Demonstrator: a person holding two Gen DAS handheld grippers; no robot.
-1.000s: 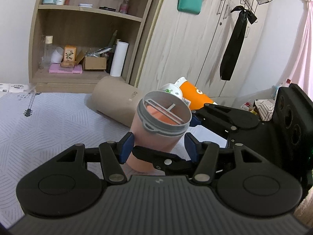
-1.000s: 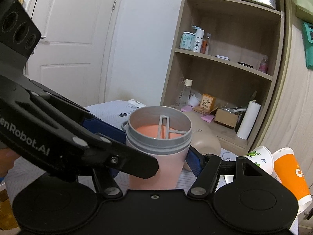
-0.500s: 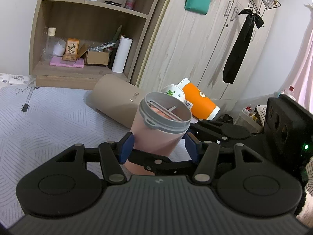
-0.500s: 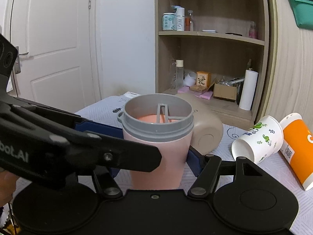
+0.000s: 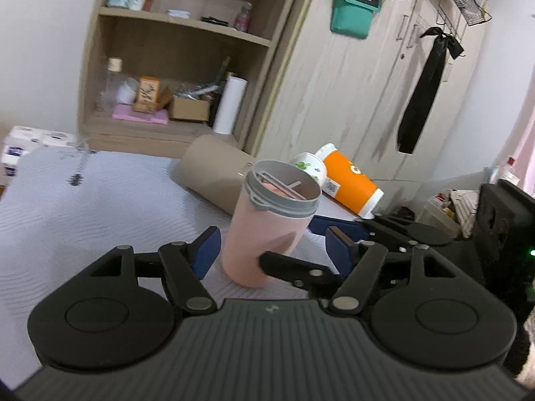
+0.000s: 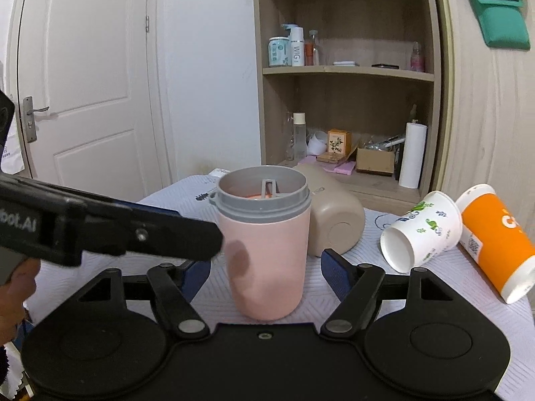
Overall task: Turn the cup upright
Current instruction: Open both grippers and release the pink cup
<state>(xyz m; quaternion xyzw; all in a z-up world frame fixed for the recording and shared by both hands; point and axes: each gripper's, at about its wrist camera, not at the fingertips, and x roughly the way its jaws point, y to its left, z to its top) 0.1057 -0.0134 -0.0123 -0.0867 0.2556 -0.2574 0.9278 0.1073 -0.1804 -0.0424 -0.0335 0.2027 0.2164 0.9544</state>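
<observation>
A: What writing can you read?

B: "WIG" on a white bottle (image 6: 297, 50) on the upper shelf; "Redmi", blurred, on the teal holder (image 5: 356, 6) fixed to the wardrobe; "bot.AI" on the body of the left gripper (image 6: 200, 250), cut by the frame edge; an orange letter, part hidden, on the orange cup (image 6: 495, 234).

A: And the task's thing?

B: The pink cup (image 6: 265, 250) stands upright on the grey patterned cloth (image 5: 83, 207), grey rim up, between the blue pads of both tools; the left gripper (image 5: 271, 244) has its jaws spread, a gap either side of the cup; the right gripper (image 6: 265, 274) likewise stands apart from the cup on both sides, pinching nothing.

A: Edges and room?

B: Bare cloth lies to the cup's left in the left wrist view; the orange cup lies near the table's right edge; a beige container (image 6: 334, 224) lies just behind the pink cup.

A: Counts?

B: Four vessels on the cloth: one pink upright; three on their sides, namely the beige container, a white leaf-print paper cup (image 6: 421, 234) and the orange cup; two grippers.
</observation>
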